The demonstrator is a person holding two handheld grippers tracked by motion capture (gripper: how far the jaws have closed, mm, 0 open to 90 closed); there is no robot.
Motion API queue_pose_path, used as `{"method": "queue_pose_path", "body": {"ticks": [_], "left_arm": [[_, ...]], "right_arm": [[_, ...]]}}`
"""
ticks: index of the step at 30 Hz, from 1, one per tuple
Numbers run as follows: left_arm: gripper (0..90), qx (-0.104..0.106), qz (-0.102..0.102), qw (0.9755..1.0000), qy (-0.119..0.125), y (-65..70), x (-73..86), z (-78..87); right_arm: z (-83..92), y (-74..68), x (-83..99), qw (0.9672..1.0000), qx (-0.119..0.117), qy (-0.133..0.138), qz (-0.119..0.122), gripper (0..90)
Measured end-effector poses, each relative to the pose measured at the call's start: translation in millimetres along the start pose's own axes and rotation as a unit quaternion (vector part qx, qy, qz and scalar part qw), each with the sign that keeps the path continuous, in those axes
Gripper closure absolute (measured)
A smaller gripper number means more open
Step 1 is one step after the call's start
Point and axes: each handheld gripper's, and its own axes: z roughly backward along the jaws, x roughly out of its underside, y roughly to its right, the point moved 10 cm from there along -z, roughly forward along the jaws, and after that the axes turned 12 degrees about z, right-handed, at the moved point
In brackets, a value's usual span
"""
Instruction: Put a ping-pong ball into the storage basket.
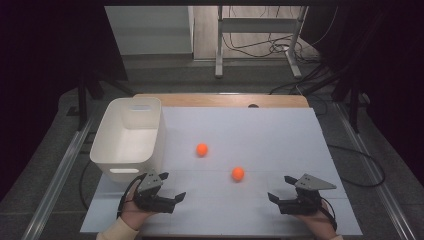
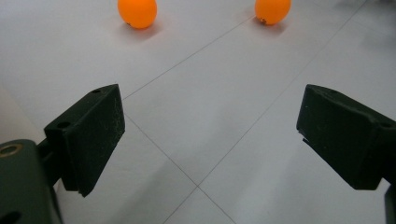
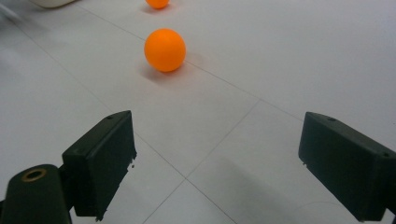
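Two orange balls lie on the white table top point(image 1: 280, 135). One ball point(image 1: 201, 149) rests near the middle, the other ball point(image 1: 238, 173) closer to me and to the right. My left gripper point(image 1: 172, 186) stands open at the front left, pointing toward them with nothing between its jaws. My right gripper point(image 1: 280, 188) is open at the front right, empty too. In the left gripper view point(image 2: 210, 121) the middle ball point(image 2: 137, 12) and the nearer ball point(image 2: 272, 10) lie well ahead. The right gripper view point(image 3: 215, 140) has the nearer ball point(image 3: 165, 50) ahead and the other ball point(image 3: 157, 3) beyond it.
An empty white plastic bin point(image 1: 130, 137) stands at the table's left edge, just beyond my left gripper; its corner point(image 3: 49, 2) peeks into the right gripper view. A wooden strip point(image 1: 220, 100) borders the far side. Metal rails run along both sides of the table.
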Motion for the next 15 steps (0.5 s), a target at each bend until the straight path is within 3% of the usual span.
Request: {"method": "queue_pose_path", "body": {"ticks": [15], "left_arm": [[9.0, 0.003, -0.006, 0.9999, 0.011, 5.2, -11.8, 4.4]], "right_arm": [[-2.1, -1.9, 0.3, 1.0, -0.001, -0.004, 0.003, 11.3]]}}
